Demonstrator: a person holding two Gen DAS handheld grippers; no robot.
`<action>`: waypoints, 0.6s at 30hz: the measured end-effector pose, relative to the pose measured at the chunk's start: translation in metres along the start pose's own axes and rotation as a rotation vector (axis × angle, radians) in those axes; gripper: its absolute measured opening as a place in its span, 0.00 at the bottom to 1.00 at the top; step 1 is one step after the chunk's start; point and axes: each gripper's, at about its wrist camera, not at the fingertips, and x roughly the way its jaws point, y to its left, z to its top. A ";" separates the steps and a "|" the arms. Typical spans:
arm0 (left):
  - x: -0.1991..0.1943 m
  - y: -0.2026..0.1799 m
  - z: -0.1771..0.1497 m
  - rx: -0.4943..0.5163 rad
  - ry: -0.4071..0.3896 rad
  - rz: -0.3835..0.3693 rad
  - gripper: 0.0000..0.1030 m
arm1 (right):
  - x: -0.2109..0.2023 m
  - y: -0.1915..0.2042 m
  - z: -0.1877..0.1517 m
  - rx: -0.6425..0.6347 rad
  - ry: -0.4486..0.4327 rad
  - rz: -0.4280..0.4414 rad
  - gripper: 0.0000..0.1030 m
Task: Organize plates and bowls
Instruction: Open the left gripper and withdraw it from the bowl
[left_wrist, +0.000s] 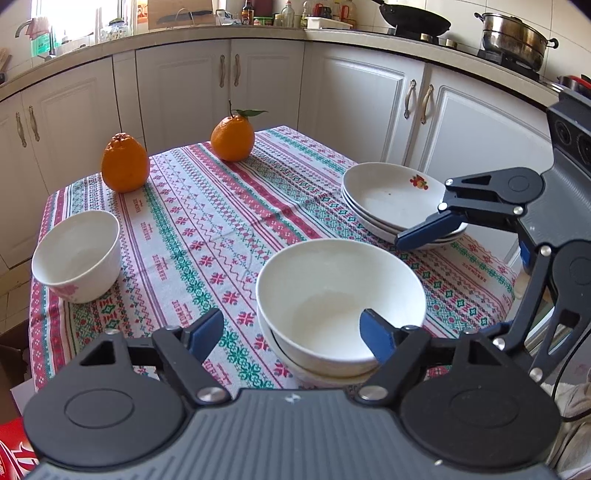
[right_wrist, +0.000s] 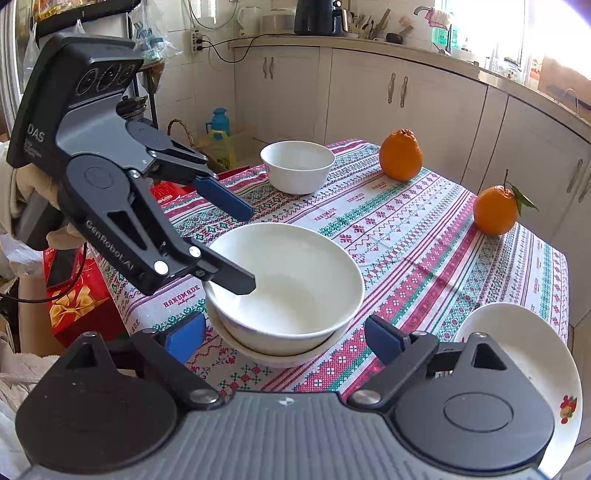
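Two white bowls nest in a stack (left_wrist: 338, 295) (right_wrist: 291, 288) at the table's near edge. My left gripper (left_wrist: 291, 332) (right_wrist: 243, 243) is open; one finger hangs inside the top bowl, the other outside its rim. A single white bowl (left_wrist: 79, 254) (right_wrist: 297, 166) stands at the far side. A stack of white plates (left_wrist: 391, 199) (right_wrist: 517, 332) with a fruit print sits at the corner. My right gripper (right_wrist: 284, 338) (left_wrist: 424, 229) is open and empty, close beside the plates and facing the bowl stack.
Two oranges (left_wrist: 125, 162) (left_wrist: 232, 138) stand on the patterned tablecloth (left_wrist: 207, 221). White kitchen cabinets (left_wrist: 184, 88) ring the table. A red gift box (right_wrist: 74, 295) sits on the floor by the table's corner.
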 end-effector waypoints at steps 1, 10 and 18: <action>0.000 0.000 -0.001 -0.006 -0.002 -0.001 0.78 | 0.001 0.000 -0.001 0.003 0.002 -0.001 0.92; 0.001 0.003 -0.008 -0.039 -0.011 -0.016 0.79 | -0.003 0.005 -0.005 0.007 0.007 -0.015 0.93; -0.025 0.013 -0.016 -0.035 -0.132 0.060 0.90 | -0.016 0.003 0.005 0.000 -0.025 -0.024 1.00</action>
